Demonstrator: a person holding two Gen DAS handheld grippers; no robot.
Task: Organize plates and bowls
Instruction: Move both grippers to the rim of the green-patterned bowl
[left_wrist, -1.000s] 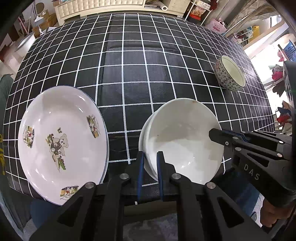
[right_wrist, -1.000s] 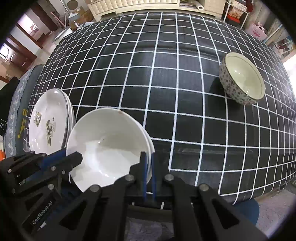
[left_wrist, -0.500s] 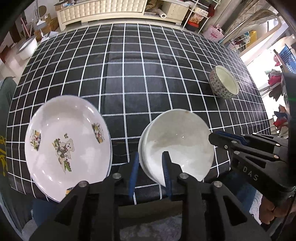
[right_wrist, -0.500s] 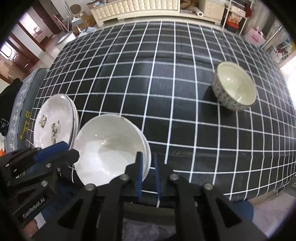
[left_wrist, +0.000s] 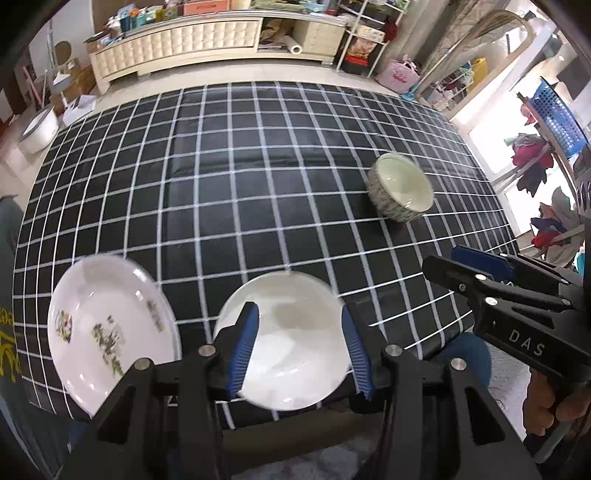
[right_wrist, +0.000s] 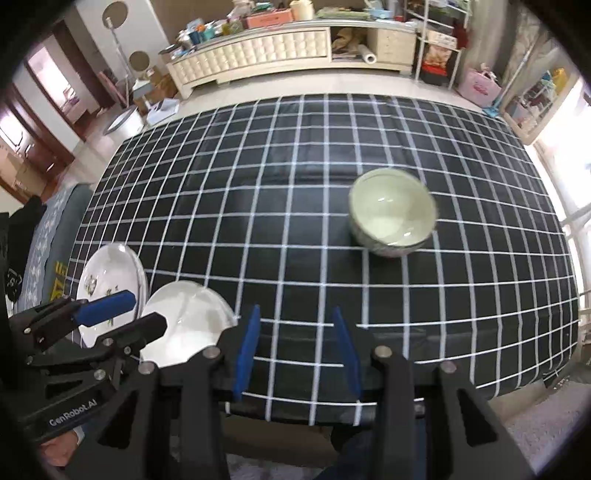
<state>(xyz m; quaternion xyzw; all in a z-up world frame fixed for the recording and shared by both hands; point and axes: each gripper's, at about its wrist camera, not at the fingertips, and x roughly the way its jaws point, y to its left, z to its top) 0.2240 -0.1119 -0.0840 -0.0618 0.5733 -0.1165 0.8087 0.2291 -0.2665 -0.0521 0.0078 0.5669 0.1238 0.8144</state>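
Two just-parted, empty claws, "GenRobot.AI" left claw (left_wrist: 299, 349), "DAS" right claw (right_wrist: 297, 350).

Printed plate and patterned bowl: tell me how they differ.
The printed plate is wide and shallow; the patterned bowl is narrow and deep. The plate carries pictures on its inside; the bowl is plain inside, patterned outside. The plate sits at the table's near left edge, beside the white bowl; the patterned bowl stands alone, farther right. Both rest upright, untouched.
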